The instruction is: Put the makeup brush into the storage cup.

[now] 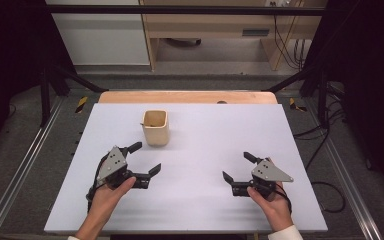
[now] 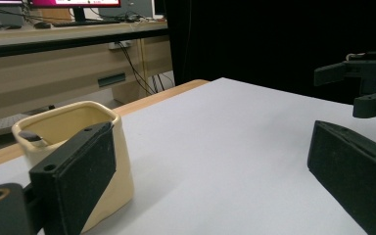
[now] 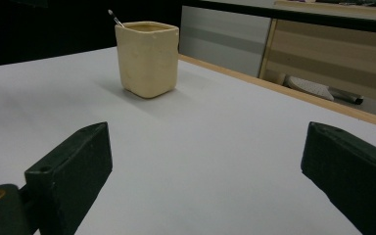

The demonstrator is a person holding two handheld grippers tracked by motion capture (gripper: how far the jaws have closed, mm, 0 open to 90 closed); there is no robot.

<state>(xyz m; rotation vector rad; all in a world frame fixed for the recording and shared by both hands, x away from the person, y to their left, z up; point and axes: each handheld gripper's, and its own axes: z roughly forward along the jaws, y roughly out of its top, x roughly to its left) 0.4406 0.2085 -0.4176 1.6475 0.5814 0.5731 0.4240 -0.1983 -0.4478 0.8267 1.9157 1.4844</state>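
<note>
Cream cup (image 1: 155,127), squarish with rounded corners, upright on the white table (image 1: 205,200), in the far-left part of the top, well back from the near edge. Something thin and dark-tipped inside it, leaning against the rim and poking just above it in the right gripper view; too small to name. Same cup (image 3: 147,58) seen from the right gripper's camera as standing alone, a soft shadow at its base, well apart from that gripper's jaws. Same cup (image 2: 76,147) seen close up from the left gripper's camera, partly behind the left-hand jaw, though whether touching cannot be told.

Nearest to the cup, the left gripper (image 1: 145,158), held in the left hand (image 1: 111,195), low over the table just in front of the cup and pointing toward the right and far side. Jaws spread wide, nothing between them. Grey 3-cornered plate on top, cable trailing back along the wrist.

Farther off, the right gripper (image 1: 238,166), held in the right hand (image 1: 272,202) over the near-right part of the table, well apart from the cup and from the other gripper. Jaws likewise wide apart and gripping nothing, only bare white surface between them.

Beyond the table, a wooden strip along its far edge, then grey floor, wooden furniture (image 1: 215,30) and dangling cables.
</note>
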